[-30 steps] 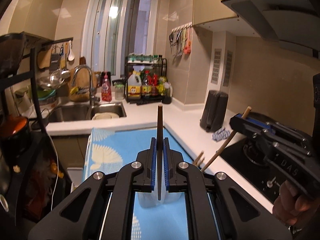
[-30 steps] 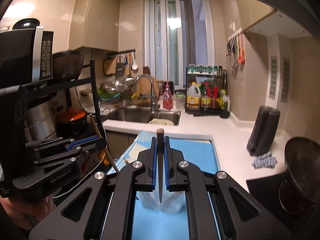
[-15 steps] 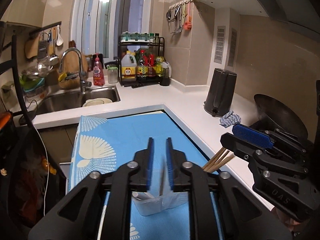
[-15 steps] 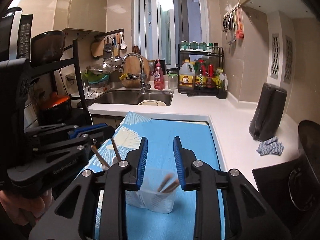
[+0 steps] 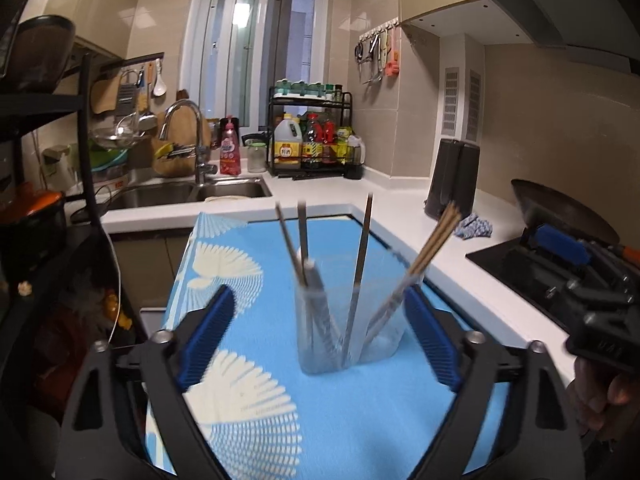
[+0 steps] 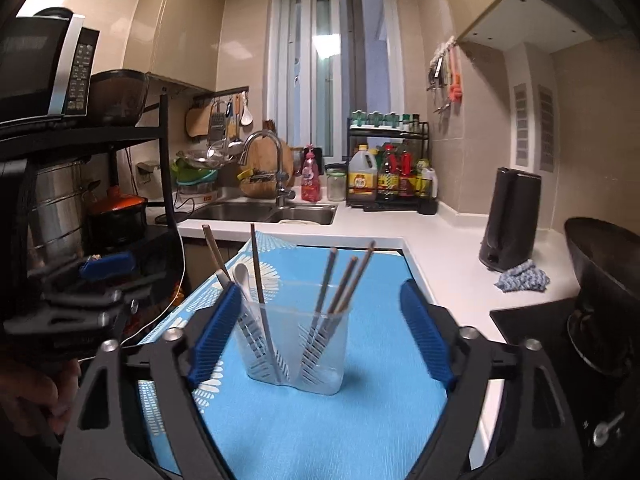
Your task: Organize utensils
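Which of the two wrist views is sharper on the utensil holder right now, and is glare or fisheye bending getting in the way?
Right wrist view: clear utensil holder and chopsticks fairly crisp; window blown out, walls bowed at the edges. Left wrist view: holder and chopsticks smeared by motion blur; blue mat soft too.

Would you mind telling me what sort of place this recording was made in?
Most likely a small home kitchen: a sink with a tap, a microwave on a rack, and a stove hob.
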{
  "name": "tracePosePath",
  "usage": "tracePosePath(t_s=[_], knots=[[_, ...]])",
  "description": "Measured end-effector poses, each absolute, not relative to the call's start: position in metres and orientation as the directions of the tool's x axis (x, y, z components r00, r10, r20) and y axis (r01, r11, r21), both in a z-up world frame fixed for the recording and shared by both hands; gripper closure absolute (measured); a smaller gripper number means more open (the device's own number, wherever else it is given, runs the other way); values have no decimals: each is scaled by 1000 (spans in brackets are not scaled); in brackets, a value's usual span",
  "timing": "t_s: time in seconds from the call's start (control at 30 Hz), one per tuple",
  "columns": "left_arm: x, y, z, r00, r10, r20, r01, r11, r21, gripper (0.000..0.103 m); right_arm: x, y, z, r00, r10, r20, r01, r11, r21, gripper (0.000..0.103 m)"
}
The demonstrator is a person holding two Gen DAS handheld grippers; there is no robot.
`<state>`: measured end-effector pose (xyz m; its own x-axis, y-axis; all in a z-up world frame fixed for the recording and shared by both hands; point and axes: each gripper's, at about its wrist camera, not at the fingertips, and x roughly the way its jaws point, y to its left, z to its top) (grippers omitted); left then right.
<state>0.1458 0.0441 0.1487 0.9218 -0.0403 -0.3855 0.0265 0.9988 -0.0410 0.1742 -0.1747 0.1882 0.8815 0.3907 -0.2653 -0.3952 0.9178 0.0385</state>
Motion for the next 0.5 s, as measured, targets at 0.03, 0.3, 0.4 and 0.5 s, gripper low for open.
tracePosePath(t_s=[0.03, 0.3, 0.4, 0.5], knots=[[143, 44, 141, 921, -21, -389, 4, 999, -45, 12, 172, -178, 183, 885, 386, -261, -387, 921, 47, 10], [149, 42, 98, 898, 48, -438, -76, 996, -48, 7, 174, -199, 140, 904, 327, -274, -322, 945, 63, 6], [156, 45, 92, 883, 66, -465, -106, 993, -60, 8, 180, -199, 128, 903, 302, -304, -295, 953, 71, 5], [155, 48, 86, 875, 68, -480, -127, 988, -92, 8, 182, -197, 120, 890, 312, -332, -303, 950, 78, 6]])
